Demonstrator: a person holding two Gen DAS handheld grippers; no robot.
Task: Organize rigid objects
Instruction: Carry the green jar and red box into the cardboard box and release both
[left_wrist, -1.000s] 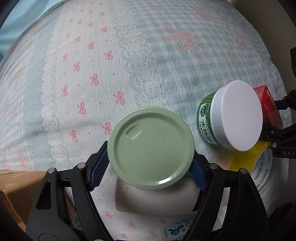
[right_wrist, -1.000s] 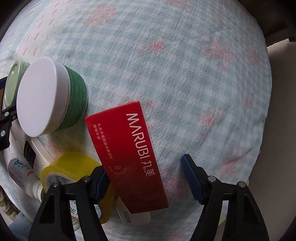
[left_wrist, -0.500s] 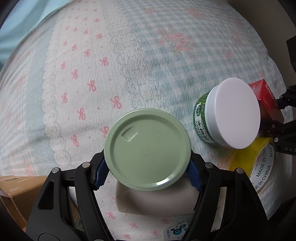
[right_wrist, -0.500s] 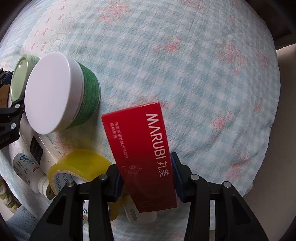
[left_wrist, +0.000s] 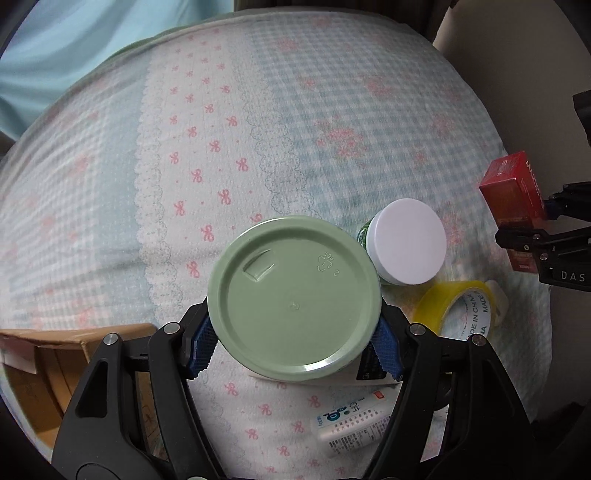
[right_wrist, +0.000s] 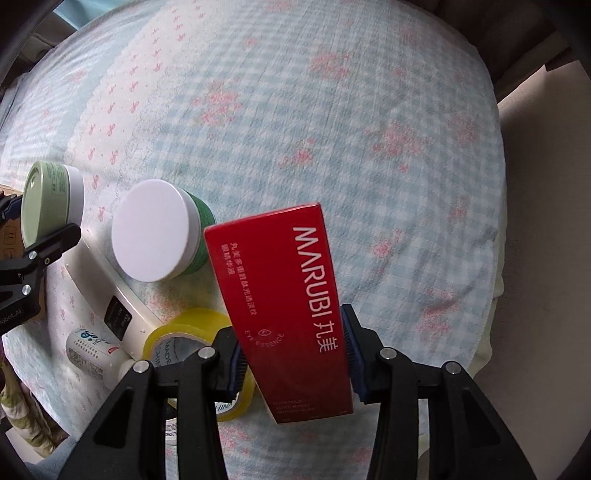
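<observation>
My left gripper (left_wrist: 295, 350) is shut on a jar with a pale green lid (left_wrist: 293, 297) and holds it above the bed; the jar also shows in the right wrist view (right_wrist: 46, 205). My right gripper (right_wrist: 293, 354) is shut on a red MARUBI box (right_wrist: 284, 295), lifted off the bedspread; the box also shows at the right of the left wrist view (left_wrist: 515, 195). A green jar with a white lid (left_wrist: 406, 245) (right_wrist: 155, 230) lies on the bedspread between the two grippers.
A yellow tape roll (left_wrist: 458, 314) (right_wrist: 184, 336), a cream device (right_wrist: 110, 295) and a small white bottle (left_wrist: 354, 424) (right_wrist: 92, 350) lie on the checked bedspread (left_wrist: 332, 110). An open cardboard box (left_wrist: 44, 369) stands at the lower left.
My right gripper closed on the red box and lifted it. My left gripper raised the green-lidded jar up and away from the cream device.
</observation>
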